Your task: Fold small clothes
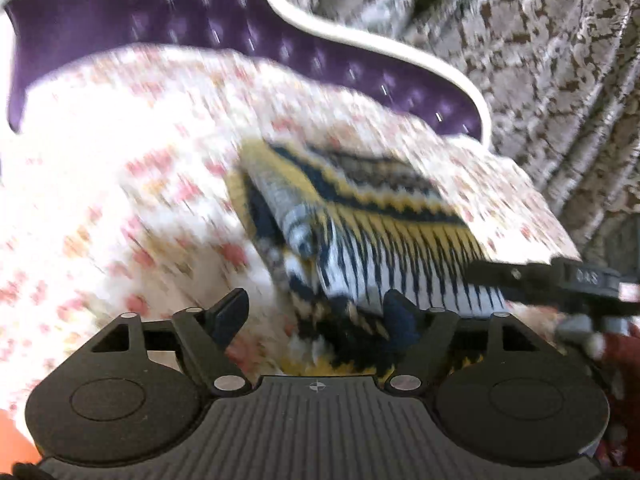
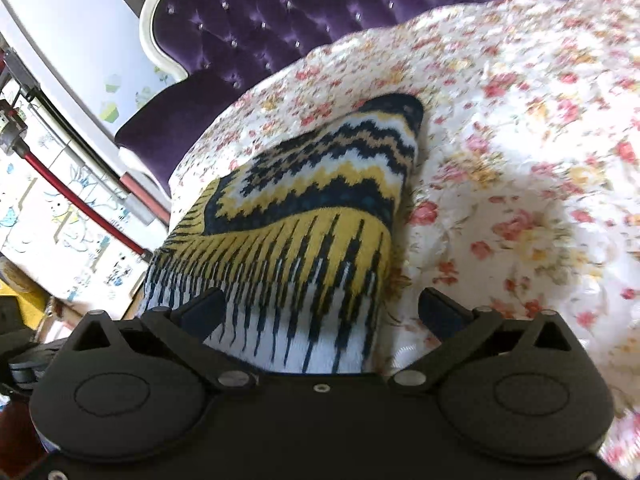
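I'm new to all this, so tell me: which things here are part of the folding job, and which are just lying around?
Part of the job:
sweater, knitted, yellow, navy and white, lying on the bedspread
left gripper, open
right gripper, open

Just around:
headboard, purple, tufted
curtain, patterned
red tube beside the bed

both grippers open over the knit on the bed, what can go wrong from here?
1. The patterned knit garment lies on a soft, rumpled floral bedspread; a low pinch by the open right gripper could catch the bedspread too.
2. The garment sits near the bed edge on the right view's left side; a tug could drag it off.
3. The left view is motion-blurred, so the open left gripper may grab the wrong layer.
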`<action>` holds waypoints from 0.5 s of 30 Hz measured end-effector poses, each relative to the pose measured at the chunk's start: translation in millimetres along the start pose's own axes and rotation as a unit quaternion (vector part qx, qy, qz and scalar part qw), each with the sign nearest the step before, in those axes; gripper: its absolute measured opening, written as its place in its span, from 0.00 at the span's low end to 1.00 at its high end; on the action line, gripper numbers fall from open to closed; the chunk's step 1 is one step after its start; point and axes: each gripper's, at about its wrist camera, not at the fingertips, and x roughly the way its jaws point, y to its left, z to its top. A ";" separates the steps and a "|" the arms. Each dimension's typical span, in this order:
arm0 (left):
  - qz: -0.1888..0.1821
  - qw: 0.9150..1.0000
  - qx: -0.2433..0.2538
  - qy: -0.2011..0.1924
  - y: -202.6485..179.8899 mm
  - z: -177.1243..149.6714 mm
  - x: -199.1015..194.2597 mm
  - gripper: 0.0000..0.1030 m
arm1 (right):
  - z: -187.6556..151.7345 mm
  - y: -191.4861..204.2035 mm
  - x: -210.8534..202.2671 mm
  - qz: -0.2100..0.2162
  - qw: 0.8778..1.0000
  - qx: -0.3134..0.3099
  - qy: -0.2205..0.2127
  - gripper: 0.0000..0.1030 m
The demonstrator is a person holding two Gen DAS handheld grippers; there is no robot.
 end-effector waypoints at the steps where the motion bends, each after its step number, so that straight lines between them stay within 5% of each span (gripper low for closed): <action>1: 0.012 1.000 0.007 -0.016 -3.4 2.1 -5.4 0.72 | -0.6 3.5 -3.8 -0.008 1.000 -0.005 -0.013 1.00; 7: 0.068 0.994 0.050 -0.064 -25.6 19.2 -6.8 0.78 | 13.1 24.8 -16.9 -0.096 0.989 -0.047 -0.098 1.00; 15: 0.127 0.988 0.077 -0.034 -23.1 21.6 36.5 0.78 | 22.3 34.5 20.4 -0.160 0.979 -0.095 -0.083 1.00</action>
